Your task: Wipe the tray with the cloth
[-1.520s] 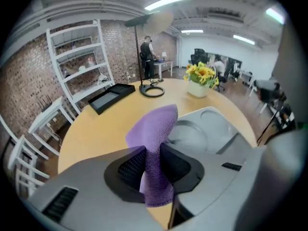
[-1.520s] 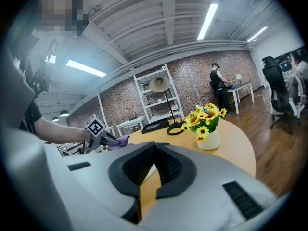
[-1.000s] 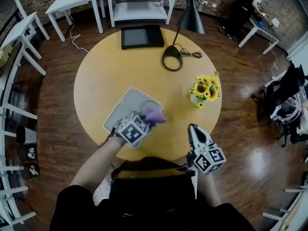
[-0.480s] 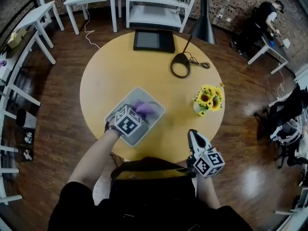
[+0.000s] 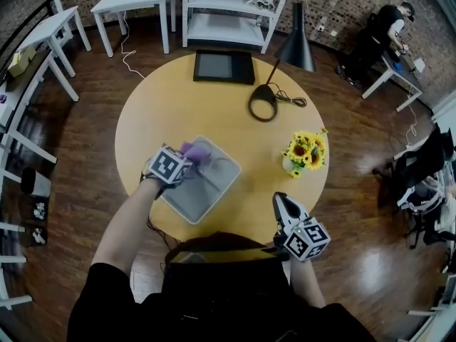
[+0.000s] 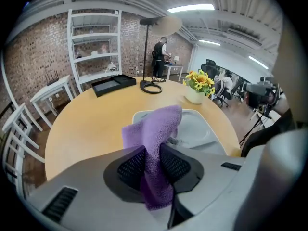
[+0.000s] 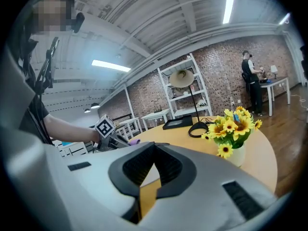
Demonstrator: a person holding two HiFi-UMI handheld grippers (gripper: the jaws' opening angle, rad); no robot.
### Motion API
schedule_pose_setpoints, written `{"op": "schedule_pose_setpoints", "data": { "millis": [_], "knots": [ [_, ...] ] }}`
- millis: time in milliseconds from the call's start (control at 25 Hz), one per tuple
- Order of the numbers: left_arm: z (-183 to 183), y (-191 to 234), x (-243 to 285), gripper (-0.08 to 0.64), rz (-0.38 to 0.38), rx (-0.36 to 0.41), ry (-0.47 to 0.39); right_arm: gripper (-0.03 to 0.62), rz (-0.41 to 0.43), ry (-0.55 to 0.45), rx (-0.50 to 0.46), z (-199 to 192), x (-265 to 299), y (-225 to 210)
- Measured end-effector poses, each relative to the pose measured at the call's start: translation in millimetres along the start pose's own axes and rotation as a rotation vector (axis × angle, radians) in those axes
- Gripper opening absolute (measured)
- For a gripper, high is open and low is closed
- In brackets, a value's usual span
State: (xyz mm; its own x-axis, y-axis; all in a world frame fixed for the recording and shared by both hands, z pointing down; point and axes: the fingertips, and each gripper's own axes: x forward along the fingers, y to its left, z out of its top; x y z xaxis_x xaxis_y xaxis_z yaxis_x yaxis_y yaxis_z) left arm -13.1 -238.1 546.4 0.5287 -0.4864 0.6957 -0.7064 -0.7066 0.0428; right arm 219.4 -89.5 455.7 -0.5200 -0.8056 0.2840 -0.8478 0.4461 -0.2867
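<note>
A grey tray point(image 5: 206, 191) lies on the near left part of the round yellow table point(image 5: 178, 98). My left gripper point(image 5: 187, 158) is shut on a purple cloth point(image 5: 197, 152) at the tray's far left edge. In the left gripper view the cloth point(image 6: 155, 138) is pinched between the dark pads, its free end standing up in front of the tray point(image 6: 199, 131). My right gripper point(image 5: 278, 199) hovers at the table's near right edge, apart from the tray. Its jaws point(image 7: 153, 163) are shut with nothing between them.
A vase of sunflowers point(image 5: 305, 150) stands right of the tray. A black lamp, base point(image 5: 261, 108), and a flat black box point(image 5: 223, 66) are at the table's far side. White tables and a shelf point(image 5: 226, 9) ring the room. A person point(image 5: 381, 23) works at the far right.
My left gripper has carried the cloth leftward across the tray, from its right corner to its far left edge. The right gripper has stayed where it was.
</note>
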Motion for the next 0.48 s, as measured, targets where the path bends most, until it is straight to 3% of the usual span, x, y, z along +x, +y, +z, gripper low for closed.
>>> {"op": "schedule_pose_setpoints", "data": {
  "millis": [200, 400, 480],
  "knots": [
    [-3, 22, -1, 0.077, 0.018, -0.027, 0.007, 0.003, -0.019, -0.007, 0.015, -2, 4, -1],
    [-2, 33, 1, 0.077, 0.092, 0.06, 0.03, 0.003, -0.03, -0.003, 0.029, -5, 0, -4],
    [-4, 39, -7, 0.077, 0.106, 0.014, 0.023, 0.003, -0.026, -0.006, 0.035, -8, -3, -2]
  ]
}}
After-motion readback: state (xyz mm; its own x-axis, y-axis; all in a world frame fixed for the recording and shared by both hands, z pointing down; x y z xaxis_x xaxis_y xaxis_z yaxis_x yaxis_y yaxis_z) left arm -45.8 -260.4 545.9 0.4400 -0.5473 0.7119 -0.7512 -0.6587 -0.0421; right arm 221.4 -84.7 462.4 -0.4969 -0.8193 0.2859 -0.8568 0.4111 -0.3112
